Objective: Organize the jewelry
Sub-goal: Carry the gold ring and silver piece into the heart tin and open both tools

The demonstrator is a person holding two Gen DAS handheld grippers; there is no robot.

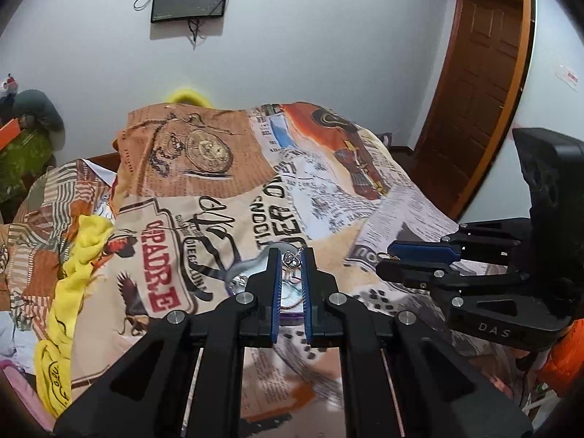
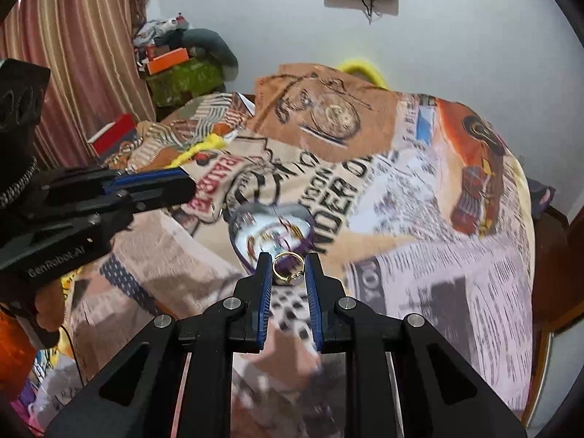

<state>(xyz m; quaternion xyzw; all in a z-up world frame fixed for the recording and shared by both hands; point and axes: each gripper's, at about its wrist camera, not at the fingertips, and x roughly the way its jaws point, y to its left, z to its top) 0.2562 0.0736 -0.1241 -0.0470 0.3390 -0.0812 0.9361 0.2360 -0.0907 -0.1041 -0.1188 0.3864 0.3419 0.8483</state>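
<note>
In the right wrist view the right claw [image 2: 288, 272] grips a gold ring [image 2: 288, 270] between its blue pads, the band standing upright and the setting turned down toward the bed. Just beyond its tips, slightly left, lies the heart-shaped jewelry dish [image 2: 310, 223] with a purple rim, resting on the printed bedspread [image 2: 438, 255]; blurred pieces lie inside it. So the ring lies at the dish's near edge, and the coming move looks like a short reach forward and a release. The left claw [image 1: 291, 261] holds a small silver crown-shaped ring [image 1: 292, 258] at its tips, directly over the same dish [image 1: 252, 268]. Both claws are close to the dish, the left one already above it. Farther off, a yellow cloth [image 1: 69, 292] trails along the bed's left side.
</note>
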